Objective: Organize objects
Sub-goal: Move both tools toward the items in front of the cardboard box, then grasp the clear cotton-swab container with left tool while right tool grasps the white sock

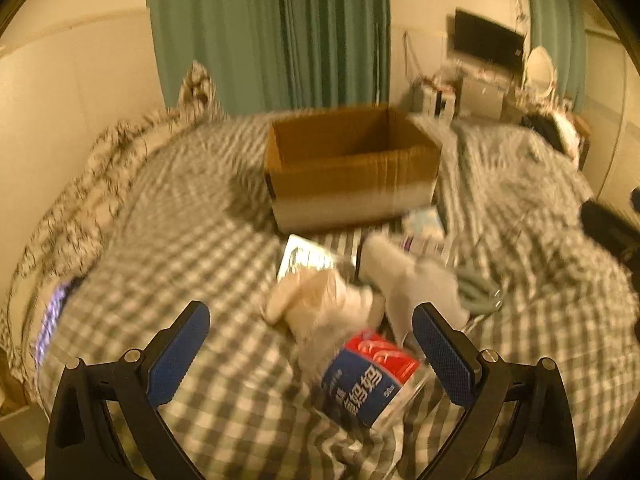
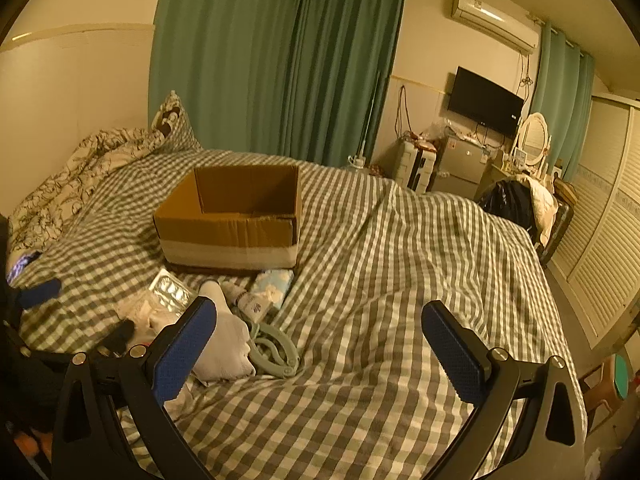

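Note:
An open, empty-looking cardboard box (image 1: pixel 352 168) stands on the checked bed; it also shows in the right wrist view (image 2: pixel 232 220). In front of it lies a heap of small things. My left gripper (image 1: pixel 312 356) is open just above a plastic bottle with a red and blue label (image 1: pixel 368 376), beside a clear bag (image 1: pixel 320 304), a white sock (image 1: pixel 404 276) and a blister pack (image 1: pixel 304 256). My right gripper (image 2: pixel 320 344) is open and empty over bare bedding, right of the white sock (image 2: pixel 228 340), a pale green hanger (image 2: pixel 272 348), a blister pack (image 2: pixel 170 290) and a tissue pack (image 2: pixel 272 286).
A crumpled patterned duvet (image 2: pixel 80 172) lies along the left wall. Green curtains (image 2: pixel 276 60) hang behind the bed. A suitcase, small fridge (image 2: pixel 460 168), TV and mirror stand at the right, with louvred doors (image 2: pixel 600 240) beyond the bed's right edge. The left view is motion-blurred.

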{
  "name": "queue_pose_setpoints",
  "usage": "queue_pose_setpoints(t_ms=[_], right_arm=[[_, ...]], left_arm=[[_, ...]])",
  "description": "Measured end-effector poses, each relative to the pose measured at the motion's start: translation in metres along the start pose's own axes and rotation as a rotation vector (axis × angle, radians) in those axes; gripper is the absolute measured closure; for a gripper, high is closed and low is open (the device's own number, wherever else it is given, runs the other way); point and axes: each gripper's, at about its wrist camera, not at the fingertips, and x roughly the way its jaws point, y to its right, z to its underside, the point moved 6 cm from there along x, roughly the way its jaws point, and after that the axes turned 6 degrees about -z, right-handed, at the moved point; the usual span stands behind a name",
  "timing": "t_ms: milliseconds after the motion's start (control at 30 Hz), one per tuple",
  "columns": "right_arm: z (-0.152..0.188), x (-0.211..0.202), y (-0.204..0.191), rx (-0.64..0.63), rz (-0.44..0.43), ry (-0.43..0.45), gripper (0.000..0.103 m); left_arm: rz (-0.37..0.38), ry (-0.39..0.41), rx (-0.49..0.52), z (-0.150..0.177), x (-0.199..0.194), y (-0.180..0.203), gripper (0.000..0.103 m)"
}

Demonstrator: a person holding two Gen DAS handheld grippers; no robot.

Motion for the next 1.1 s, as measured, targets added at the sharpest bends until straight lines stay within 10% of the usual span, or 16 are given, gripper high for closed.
queue_pose_setpoints(t_ms=[300, 733, 800, 1100], right_arm=[[0.016, 0.020, 0.002, 0.006, -0.003, -0.058, 0.000], [0.023, 0.030, -0.009, -0.010, -0.005, -0.097, 0.000], [0.025, 0.032, -0.011, -0.015, -0.006, -0.102, 0.000], [0.035, 0.052, -0.013, 0.020, -0.051, -0.146, 0.000]], left_arm=[[-0.055, -0.095, 0.010, 0.023, 0.041, 0.015, 0.000], [0.177, -0.277, 0.085, 0.063, 0.060, 0.045, 0.002], [0.194, -0.279, 0.095, 0.065, 0.057, 0.046, 0.021], [0.146, -0.106, -0.004, 0.018, 0.018, -0.009, 0.037]])
